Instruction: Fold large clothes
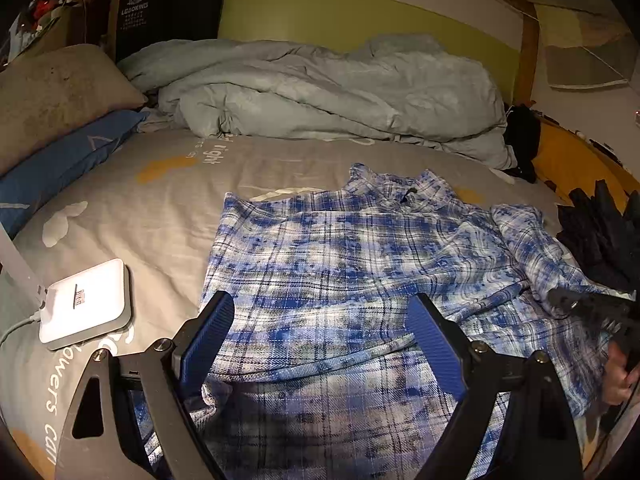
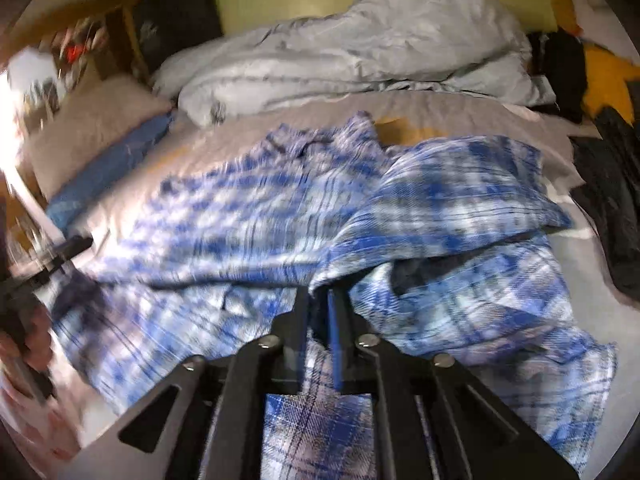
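A blue and white plaid shirt lies spread on the grey bed sheet, collar toward the far side. My left gripper is open and empty, hovering over the shirt's near part. My right gripper is shut on a fold of the shirt, lifting its right side over the body; this view is blurred by motion. The right gripper also shows in the left wrist view at the shirt's right edge, with the hand that holds it.
A crumpled pale duvet lies at the back of the bed. Pillows are stacked at the left. A white box with a cable sits near the left. Dark clothes lie at the right.
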The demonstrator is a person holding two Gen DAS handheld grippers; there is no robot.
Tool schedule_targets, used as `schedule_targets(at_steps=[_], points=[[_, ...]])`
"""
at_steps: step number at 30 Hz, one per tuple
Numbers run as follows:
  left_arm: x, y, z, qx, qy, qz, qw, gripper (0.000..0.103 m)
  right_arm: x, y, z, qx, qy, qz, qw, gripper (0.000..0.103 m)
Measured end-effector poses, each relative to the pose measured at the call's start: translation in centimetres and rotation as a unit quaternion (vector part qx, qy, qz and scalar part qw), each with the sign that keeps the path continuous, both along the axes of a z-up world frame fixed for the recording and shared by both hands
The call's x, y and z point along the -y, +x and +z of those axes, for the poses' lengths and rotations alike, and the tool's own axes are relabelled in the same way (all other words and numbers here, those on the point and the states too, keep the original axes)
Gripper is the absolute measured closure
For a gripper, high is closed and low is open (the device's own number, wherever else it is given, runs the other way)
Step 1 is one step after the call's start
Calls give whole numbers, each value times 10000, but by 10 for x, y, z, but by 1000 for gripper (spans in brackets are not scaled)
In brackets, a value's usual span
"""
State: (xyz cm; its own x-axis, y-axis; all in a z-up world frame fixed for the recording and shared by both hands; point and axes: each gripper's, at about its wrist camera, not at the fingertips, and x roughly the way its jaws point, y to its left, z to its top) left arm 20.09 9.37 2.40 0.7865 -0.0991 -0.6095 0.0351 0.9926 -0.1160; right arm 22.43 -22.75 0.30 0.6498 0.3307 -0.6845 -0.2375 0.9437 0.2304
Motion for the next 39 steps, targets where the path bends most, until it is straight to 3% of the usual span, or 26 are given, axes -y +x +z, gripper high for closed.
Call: schedule_targets(at_steps=[1,3,6,11,16,22,23,25,27,30,33,36,39], points=[[0,0,0,-8,-16,-9,10000,15,3,0,2,60,69,-95,9999,80],[0,1,-1,-12,-23,-8,10000,15,12,-4,10,296,119,-291,9991,76],[1,0,0,22,40,37,10000,15,35,-7,23,720,-146,-1118,9910,54],[0,2,-2,5,44,54,10000,15,96,21,17,181,365,-2192,9748,49],[1,5,-6,-47,80,48,9999,15,148,52,-5,-556,1358,-2353,9608,47],[4,6,-9,-44,229,42,9997,15,158,75,-27,-610,1268,-2514,9576,47],[4,6,-10,-48,227,30,9997,15,155,79,-28,-579,1325,-2486,9577,49],[5,7,-12,-55,258,17,9996,15,156,82,-29,-444,1513,-2428,9572,80],[6,7,-12,-55,298,27,9995,15,153,81,-28,-283,1601,-2244,9608,93],[5,8,-12,-51,272,47,9996,15,138,72,-13,188,1379,-2016,9695,96],[5,7,-11,-32,230,42,9997,15,107,58,10,504,1331,-1402,9798,96],[6,3,-7,34,240,49,9997,15,46,37,39,871,831,-515,9914,96],[4,0,-2,97,171,68,9998,15,-9,19,45,895,398,145,9951,97]])
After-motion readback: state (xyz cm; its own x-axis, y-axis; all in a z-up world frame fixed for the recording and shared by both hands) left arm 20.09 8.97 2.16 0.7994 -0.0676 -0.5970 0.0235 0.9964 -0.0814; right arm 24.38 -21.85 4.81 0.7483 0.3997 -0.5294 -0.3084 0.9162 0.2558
